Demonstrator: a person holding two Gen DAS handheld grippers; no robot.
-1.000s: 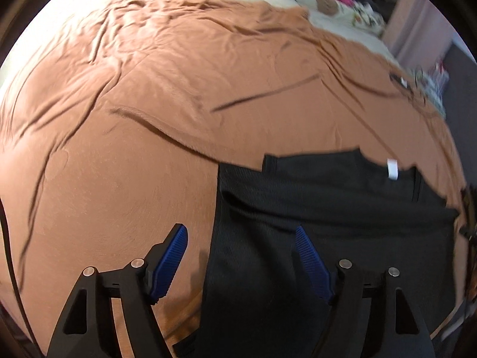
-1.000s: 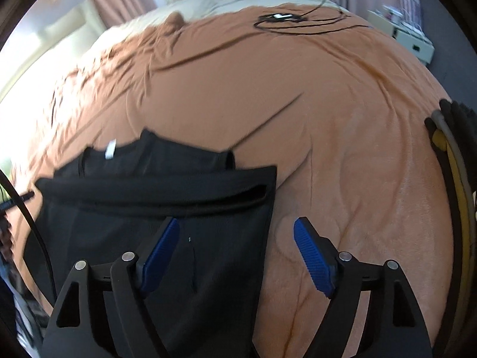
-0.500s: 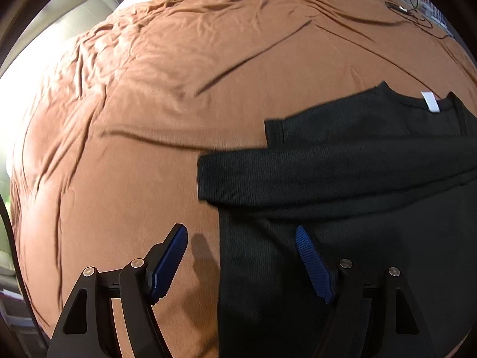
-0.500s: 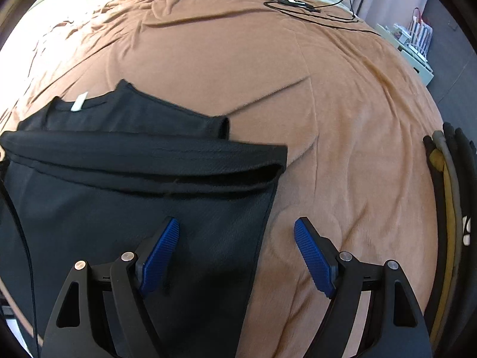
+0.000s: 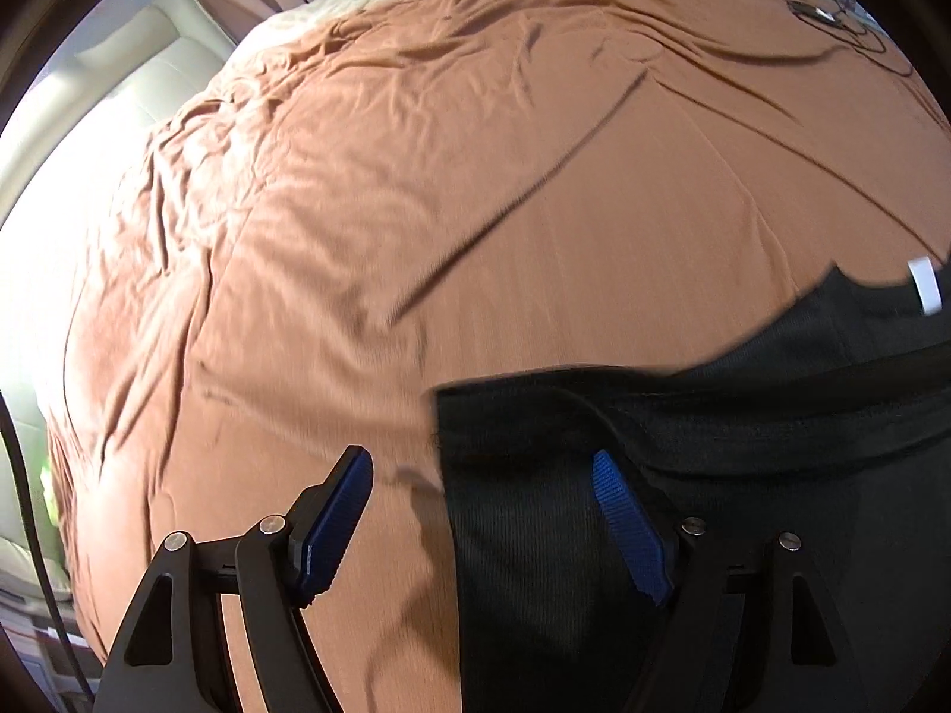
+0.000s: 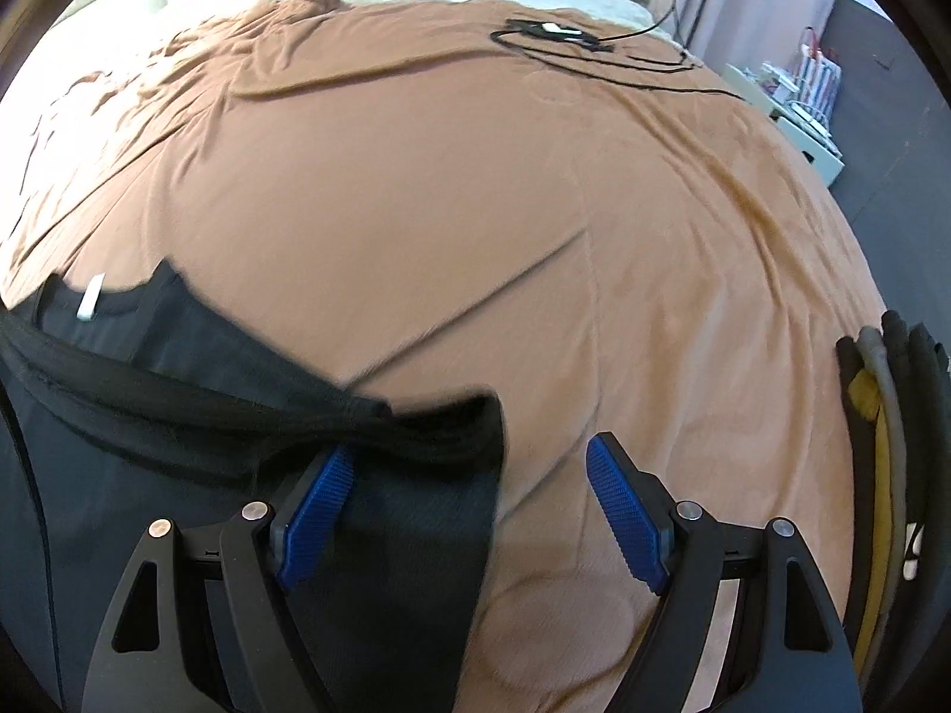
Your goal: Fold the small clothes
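A black top (image 5: 683, 535) lies part-folded on the near side of a brown blanket (image 5: 475, 208), white neck label (image 5: 924, 291) at its far edge. The left gripper (image 5: 484, 511) straddles its left edge, jaws wide. The right gripper (image 6: 469, 505) straddles its right edge, also wide.

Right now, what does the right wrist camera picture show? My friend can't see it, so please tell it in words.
A black top, part folded with a white neck label, lies on a brown bedspread. The right tongs are open, straddling its folded corner: one blue finger tucked under the fold, the other over bare bedspread. Black cables lie far off, and folded clothes sit stacked at the right.
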